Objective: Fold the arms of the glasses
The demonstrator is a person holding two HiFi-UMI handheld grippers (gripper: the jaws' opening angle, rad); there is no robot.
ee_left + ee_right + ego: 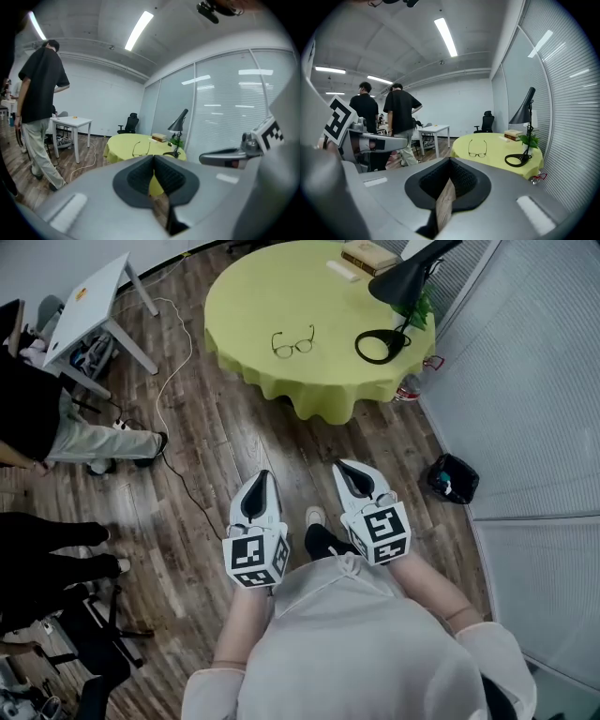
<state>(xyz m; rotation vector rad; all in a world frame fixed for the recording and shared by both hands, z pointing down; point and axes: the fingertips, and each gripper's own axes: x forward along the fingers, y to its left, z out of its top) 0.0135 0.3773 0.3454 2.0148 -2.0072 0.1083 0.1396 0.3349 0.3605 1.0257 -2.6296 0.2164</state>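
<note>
Your left gripper (263,476) and right gripper (346,468), both closed on nothing, hung over open wood-plank floor (246,439); thin black-framed glasses (293,344) lay near the edge of the lime-clothed round table (246,298).

Black lamp (405,279), books (368,255) on green table (262,296)

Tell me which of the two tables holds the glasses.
The round yellow-green table holds the glasses, beside a black lamp; the white table at the left does not.
</note>
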